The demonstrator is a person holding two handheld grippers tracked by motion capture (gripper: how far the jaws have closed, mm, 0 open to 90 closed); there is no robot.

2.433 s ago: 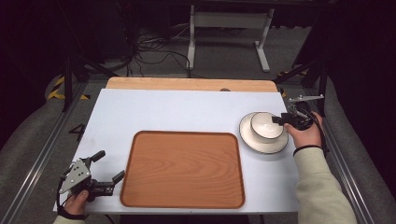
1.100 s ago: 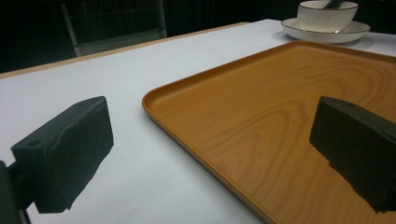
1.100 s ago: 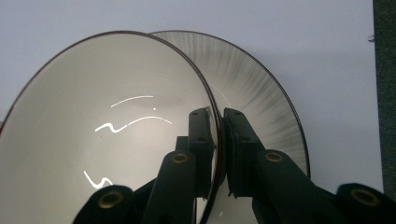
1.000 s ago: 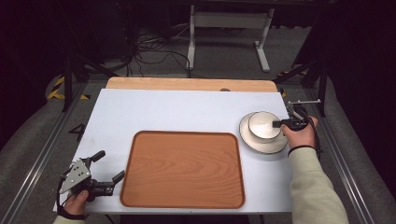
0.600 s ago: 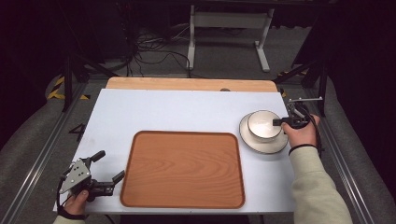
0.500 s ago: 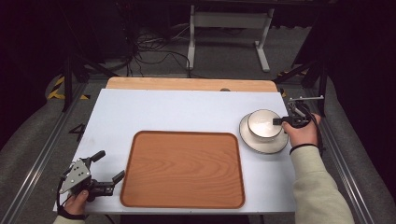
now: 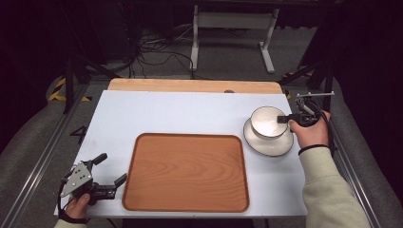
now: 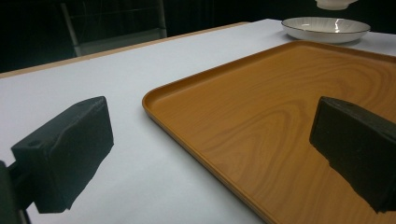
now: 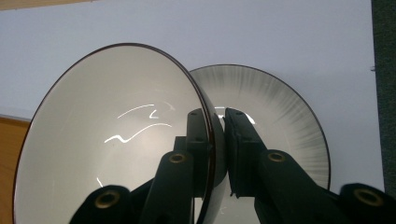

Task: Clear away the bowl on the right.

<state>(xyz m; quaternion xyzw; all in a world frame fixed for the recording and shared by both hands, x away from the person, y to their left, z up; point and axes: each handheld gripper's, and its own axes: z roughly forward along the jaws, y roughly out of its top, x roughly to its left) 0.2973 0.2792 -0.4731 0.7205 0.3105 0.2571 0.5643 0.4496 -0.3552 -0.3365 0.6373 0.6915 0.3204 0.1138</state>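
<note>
Bowl now hangs clear above the plate it sat in a second ago, lifted by the right tool, whose jaws clamp its rim; the wooden tray looks like its destination. It is glossy white ceramic, round, dark-edged. The ribbed plate stays on the matte white table. The left tool rests open beside the tray.

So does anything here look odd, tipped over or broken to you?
Nothing looks broken or spilled. The one unusual thing is the white bowl: the right gripper pinches its rim and holds it tilted above the plate instead of sitting flat on it. The wooden tray lies square and bare; the left gripper rests open beside it.
</note>
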